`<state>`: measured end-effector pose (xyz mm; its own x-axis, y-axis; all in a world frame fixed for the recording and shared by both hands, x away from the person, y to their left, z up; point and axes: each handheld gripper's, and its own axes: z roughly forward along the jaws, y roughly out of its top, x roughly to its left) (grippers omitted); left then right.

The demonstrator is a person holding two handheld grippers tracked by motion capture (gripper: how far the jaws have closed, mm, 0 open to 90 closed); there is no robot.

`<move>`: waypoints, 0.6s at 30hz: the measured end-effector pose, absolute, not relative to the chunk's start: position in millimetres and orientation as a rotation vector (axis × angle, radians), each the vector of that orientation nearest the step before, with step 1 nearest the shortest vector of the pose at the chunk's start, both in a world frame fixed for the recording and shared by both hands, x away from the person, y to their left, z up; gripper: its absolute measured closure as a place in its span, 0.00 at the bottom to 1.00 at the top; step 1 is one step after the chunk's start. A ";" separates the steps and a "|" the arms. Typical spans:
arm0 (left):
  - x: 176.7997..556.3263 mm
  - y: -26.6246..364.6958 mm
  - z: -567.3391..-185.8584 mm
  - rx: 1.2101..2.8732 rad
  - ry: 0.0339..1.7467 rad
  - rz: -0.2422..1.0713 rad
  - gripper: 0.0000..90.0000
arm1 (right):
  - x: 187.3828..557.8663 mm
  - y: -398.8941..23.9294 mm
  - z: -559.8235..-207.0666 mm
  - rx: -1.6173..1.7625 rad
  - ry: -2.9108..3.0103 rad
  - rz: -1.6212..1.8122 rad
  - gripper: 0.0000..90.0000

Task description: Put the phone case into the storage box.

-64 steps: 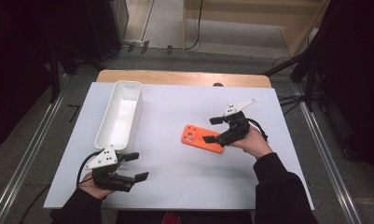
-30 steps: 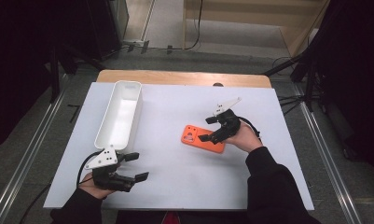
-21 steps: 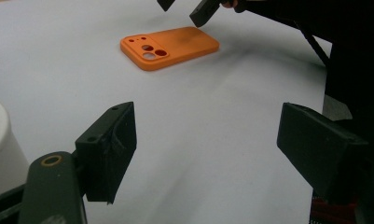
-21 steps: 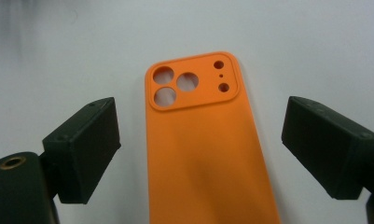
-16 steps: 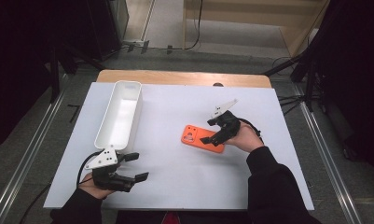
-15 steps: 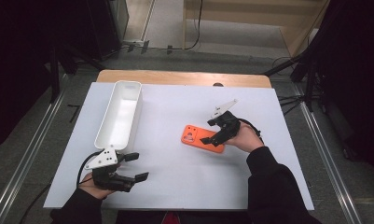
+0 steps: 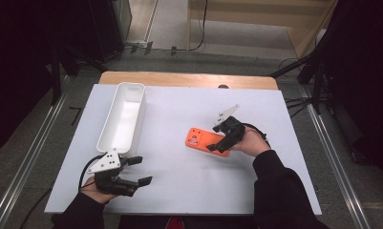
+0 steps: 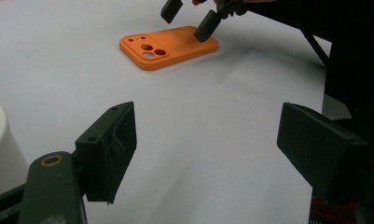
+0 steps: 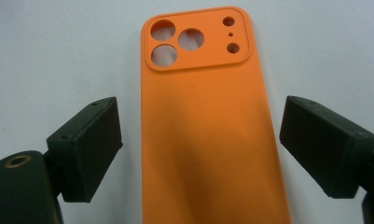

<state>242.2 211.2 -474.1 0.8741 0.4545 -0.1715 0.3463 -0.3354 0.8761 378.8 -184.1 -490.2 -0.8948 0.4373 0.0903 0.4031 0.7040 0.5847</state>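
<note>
An orange phone case (image 7: pixel 198 138) lies flat on the white table top (image 7: pixel 179 186), camera cut-outs toward the bin. My right gripper (image 7: pixel 215 138) is open and low over the case's right end. In the right gripper view the two black jaws stand on either side of the case (image 9: pixel 208 130), with a small gap on each side. My left gripper (image 7: pixel 140 171) rests near the table's front left, open with nothing between its fingers. The left gripper view looks across bare table at the case (image 8: pixel 168 46) and the right gripper (image 8: pixel 189 19) beyond it.
A long white bin (image 7: pixel 122 117) stands empty at the left, its near end just beyond the left gripper; its rounded corner (image 8: pixel 0 140) appears in the left gripper view. A wooden strip (image 7: pixel 179 78) edges the table's far side.
The right hand edged slightly left over the case's end two seconds ago and has kept still since. The left gripper has not moved.
</note>
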 end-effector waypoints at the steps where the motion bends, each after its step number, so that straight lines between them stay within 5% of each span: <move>1: 242.2 211.2 -474.1 1.954 0.588 0.124 0.22 | 378.8 -183.9 -490.6 0.701 2.854 0.957 0.13; 18: 242.0 211.1 -474.3 1.954 0.587 0.124 0.22 | 377.7 -181.0 -496.4 0.654 2.859 0.871 0.13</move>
